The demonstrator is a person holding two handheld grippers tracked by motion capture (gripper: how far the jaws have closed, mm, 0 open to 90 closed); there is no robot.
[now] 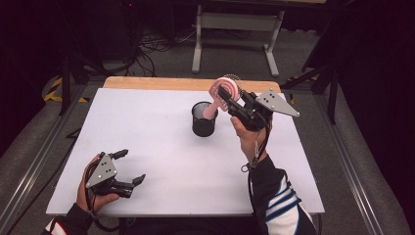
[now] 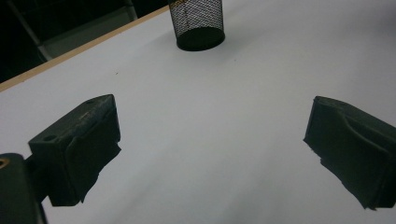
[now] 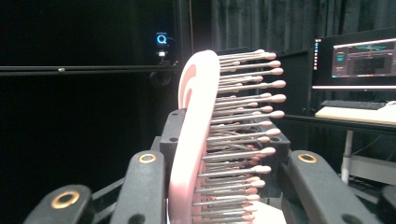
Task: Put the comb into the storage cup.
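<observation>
A pink hairbrush (image 1: 222, 94) is held up over the table, its handle pointing down into a black mesh cup (image 1: 204, 119). My right gripper (image 1: 230, 98) is shut on the brush's head. In the right gripper view the pink hairbrush (image 3: 196, 140) stands upright between the jaws, with its bristles (image 3: 243, 135) pointing right. My left gripper (image 1: 131, 167) rests near the table's front left corner, open, nothing between its fingers. The left gripper view shows the mesh cup (image 2: 197, 24) far ahead on the white table (image 2: 210, 116).
The white table (image 1: 161, 147) has a wooden strip along its far edge. A metal stand (image 1: 237, 29) and cables lie on the floor behind it. In the right gripper view a lit monitor (image 3: 359, 58) and a keyboard stand at the right in a dark room.
</observation>
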